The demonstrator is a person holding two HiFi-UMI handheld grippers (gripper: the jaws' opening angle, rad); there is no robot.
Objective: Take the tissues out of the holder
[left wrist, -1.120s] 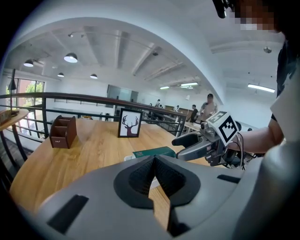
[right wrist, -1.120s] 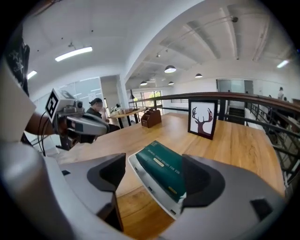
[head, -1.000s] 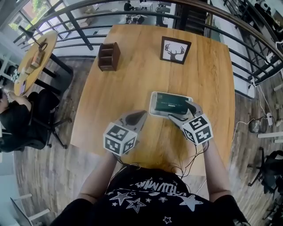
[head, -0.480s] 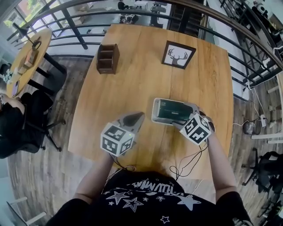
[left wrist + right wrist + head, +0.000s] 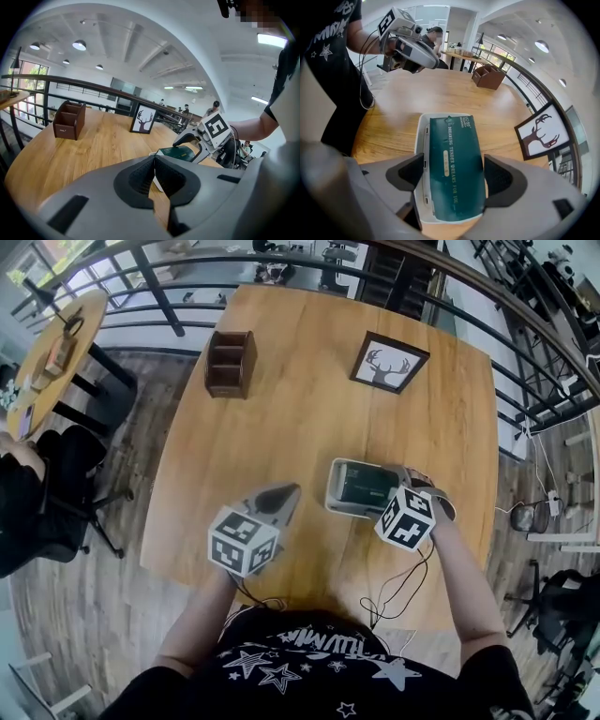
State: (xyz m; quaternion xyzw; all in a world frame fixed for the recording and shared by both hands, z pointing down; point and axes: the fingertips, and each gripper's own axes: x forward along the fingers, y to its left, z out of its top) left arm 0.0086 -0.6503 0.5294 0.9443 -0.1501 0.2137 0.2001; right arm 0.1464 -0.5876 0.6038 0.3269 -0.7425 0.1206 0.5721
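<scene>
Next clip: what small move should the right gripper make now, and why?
Likely close the right gripper on the green tissue pack. Its jaws stand apart, one on each side of the pack, which lies in the white holder, not yet gripped. The left gripper is shut on nothing, off to the side, so the right one seems set to lift it.

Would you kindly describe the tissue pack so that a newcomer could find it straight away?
On the large wooden table, look at the near right part, by the right gripper. There a white rectangular plastic holder carries the dark green tissue pack, the only green thing on the table, with pale lettering along its top.
</scene>
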